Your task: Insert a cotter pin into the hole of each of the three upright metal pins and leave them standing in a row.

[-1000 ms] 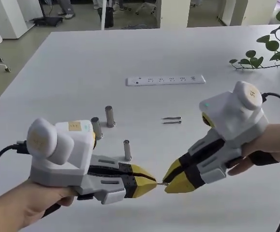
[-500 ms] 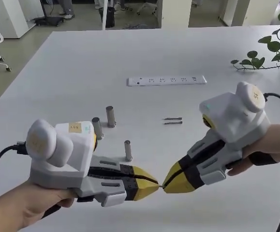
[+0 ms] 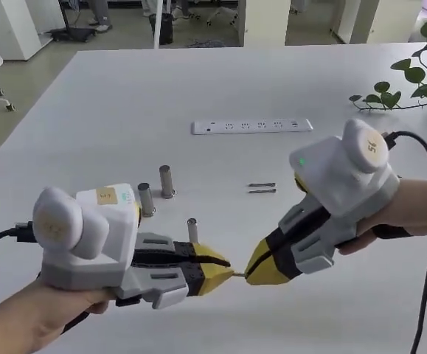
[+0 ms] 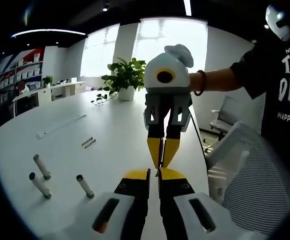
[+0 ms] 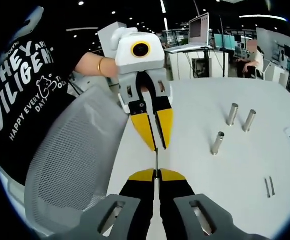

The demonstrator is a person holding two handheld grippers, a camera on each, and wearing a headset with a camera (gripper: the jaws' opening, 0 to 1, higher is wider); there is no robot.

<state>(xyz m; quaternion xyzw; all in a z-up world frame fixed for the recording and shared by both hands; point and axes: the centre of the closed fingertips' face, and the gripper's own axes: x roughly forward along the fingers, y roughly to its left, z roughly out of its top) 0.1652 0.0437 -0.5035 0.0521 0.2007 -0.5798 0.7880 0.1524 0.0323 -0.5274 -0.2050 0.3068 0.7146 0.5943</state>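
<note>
Above table (image 3: 198,81), left hand-held gripper (image 3: 226,268), right hand-held gripper (image 3: 250,276), jointly pinching cotter pin (image 5: 156,160), right gripper view

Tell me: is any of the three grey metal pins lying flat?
No, all three grey metal pins stand upright on the white table.

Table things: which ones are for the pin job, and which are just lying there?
For the job: three metal pins, held cotter pin, two spare cotter pins, left gripper, right gripper.
Lying about: power strip, plant.
</note>
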